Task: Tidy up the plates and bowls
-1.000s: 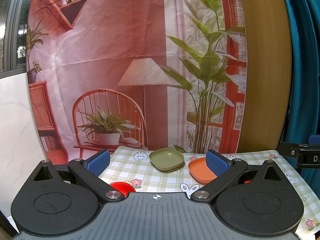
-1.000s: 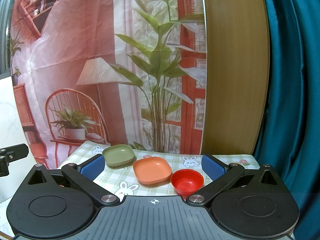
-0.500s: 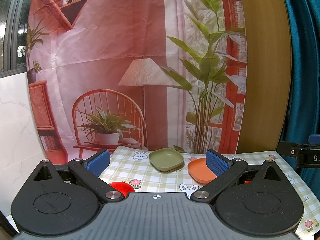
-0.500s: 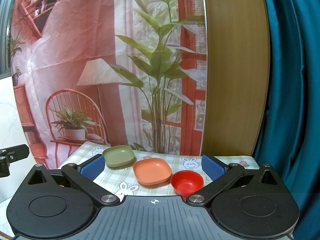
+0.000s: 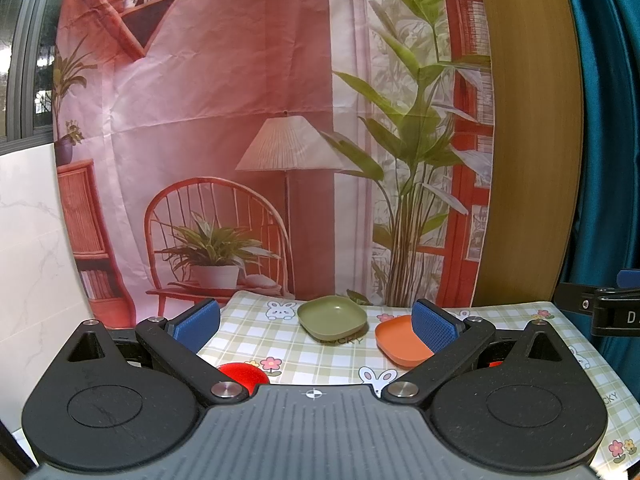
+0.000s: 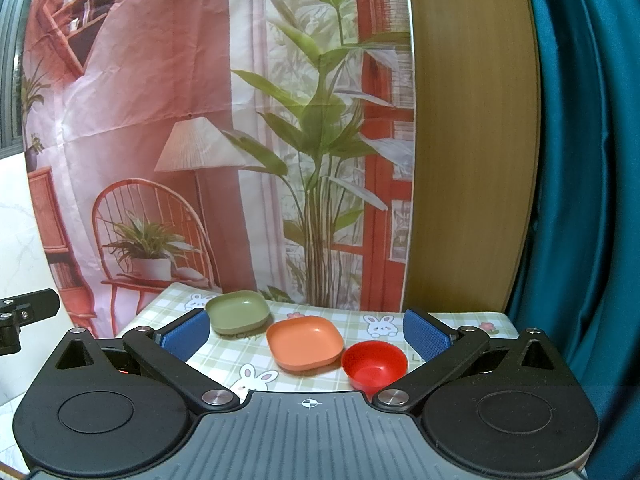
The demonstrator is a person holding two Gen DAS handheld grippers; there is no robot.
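Note:
A green square plate (image 5: 331, 317) (image 6: 238, 312) sits at the back of the checked tablecloth (image 5: 256, 336). An orange square plate (image 6: 305, 343) (image 5: 400, 340) lies in front of it to the right. A red bowl (image 6: 374, 365) stands right of the orange plate. Another red bowl (image 5: 240, 374) shows low in the left wrist view, partly hidden by my left gripper's body. My left gripper (image 5: 316, 322) is open and empty, above the table's near side. My right gripper (image 6: 306, 334) is open and empty, also held back from the dishes.
A printed backdrop (image 5: 240, 120) hangs behind the table. A wooden panel (image 6: 472, 140) and a teal curtain (image 6: 580, 160) stand at the right. A white marble wall (image 5: 32, 240) is at the left. The tablecloth (image 6: 360, 324) ends near the curtain.

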